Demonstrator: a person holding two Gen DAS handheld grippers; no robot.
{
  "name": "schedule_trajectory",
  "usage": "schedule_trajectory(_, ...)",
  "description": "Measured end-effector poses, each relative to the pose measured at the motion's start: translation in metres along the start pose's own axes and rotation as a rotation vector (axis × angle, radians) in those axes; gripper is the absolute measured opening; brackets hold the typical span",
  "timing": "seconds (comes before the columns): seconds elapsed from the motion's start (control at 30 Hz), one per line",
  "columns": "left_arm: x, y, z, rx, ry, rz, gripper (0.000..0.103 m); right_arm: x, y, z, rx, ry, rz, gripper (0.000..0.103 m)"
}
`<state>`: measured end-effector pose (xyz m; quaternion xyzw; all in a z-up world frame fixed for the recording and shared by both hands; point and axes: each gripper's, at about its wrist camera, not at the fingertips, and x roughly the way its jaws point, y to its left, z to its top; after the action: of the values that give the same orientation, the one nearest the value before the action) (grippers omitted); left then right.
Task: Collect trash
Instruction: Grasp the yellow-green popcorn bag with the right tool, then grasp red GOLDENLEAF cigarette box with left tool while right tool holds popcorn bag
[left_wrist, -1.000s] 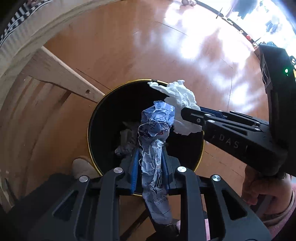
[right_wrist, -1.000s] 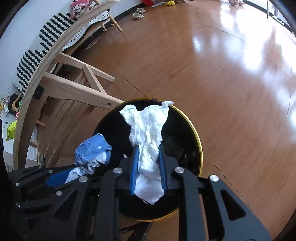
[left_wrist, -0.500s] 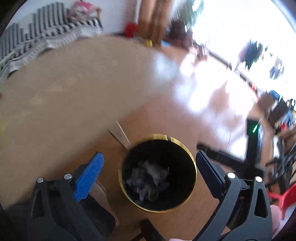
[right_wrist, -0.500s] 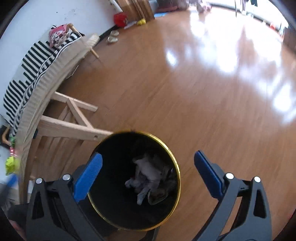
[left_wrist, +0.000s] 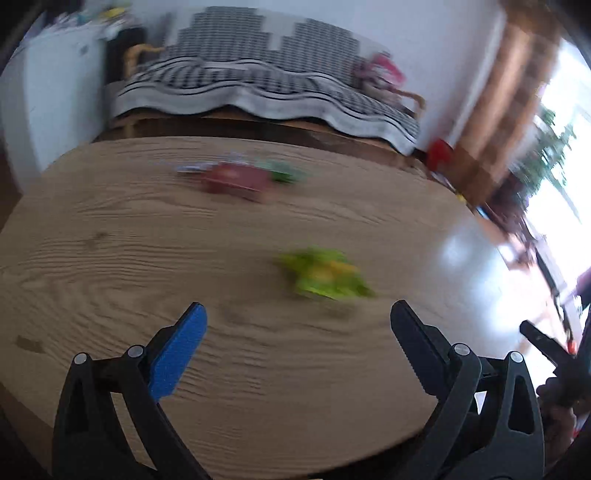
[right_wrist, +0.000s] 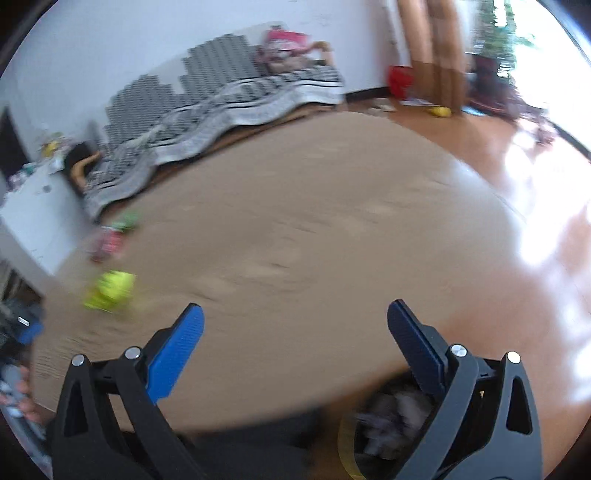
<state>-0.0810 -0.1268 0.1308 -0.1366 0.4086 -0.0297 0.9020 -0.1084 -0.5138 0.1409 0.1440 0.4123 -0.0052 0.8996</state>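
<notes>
My left gripper (left_wrist: 297, 321) is open and empty above the round wooden table (left_wrist: 110, 258). A crumpled green-yellow wrapper (left_wrist: 325, 275) lies just beyond its fingertips. A red packet (left_wrist: 236, 181) with a green piece (left_wrist: 284, 173) beside it lies farther back. My right gripper (right_wrist: 295, 325) is open and empty over the table's near edge. The green-yellow wrapper (right_wrist: 109, 290) is to its far left, the red packet (right_wrist: 107, 242) behind that. The black bin with a gold rim (right_wrist: 384, 439) holds crumpled trash below the right gripper, partly hidden by the table edge. Both views are motion-blurred.
A bed with a black-and-white striped blanket (left_wrist: 258, 88) stands behind the table. A white cabinet (left_wrist: 48, 92) is at the left. The shiny wood floor (right_wrist: 535, 221) lies to the right. A red bucket (right_wrist: 399, 79) stands by the wall.
Both grippers let go of their trash, the blue wad and the white tissue, over the bin. They then swung up from the bin to face the table top.
</notes>
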Motion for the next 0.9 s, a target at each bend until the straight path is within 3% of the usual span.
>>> schedule_trajectory(0.1, -0.004, 0.034, 0.010, -0.061, -0.023, 0.019, 0.097, 0.019, 0.070, 0.022, -0.025, 0.044, 0.118, 0.096)
schedule_trajectory(0.2, 0.006, 0.064, 0.007, -0.085, -0.026, 0.056, 0.097, 0.046, 0.132, 0.029, -0.085, 0.098, 0.171, 0.096)
schedule_trajectory(0.37, 0.022, 0.089, 0.003, -0.086, 0.011, 0.052, 0.097, 0.110, 0.226, 0.020, -0.212, 0.250, 0.211, 0.096)
schedule_trajectory(0.47, 0.025, 0.103, 0.006, -0.096, 0.002, 0.060, 0.097, 0.139, 0.269, 0.008, -0.325, 0.294, 0.156, 0.096)
schedule_trajectory(0.6, 0.034, 0.115, 0.007, -0.088, 0.000, 0.045, 0.097, 0.151, 0.281, -0.001, -0.362, 0.289, 0.112, 0.095)
schedule_trajectory(0.9, 0.052, 0.121, 0.003, -0.103, 0.037, 0.047, 0.097, 0.181, 0.263, -0.014, -0.379, 0.319, 0.089, 0.059)
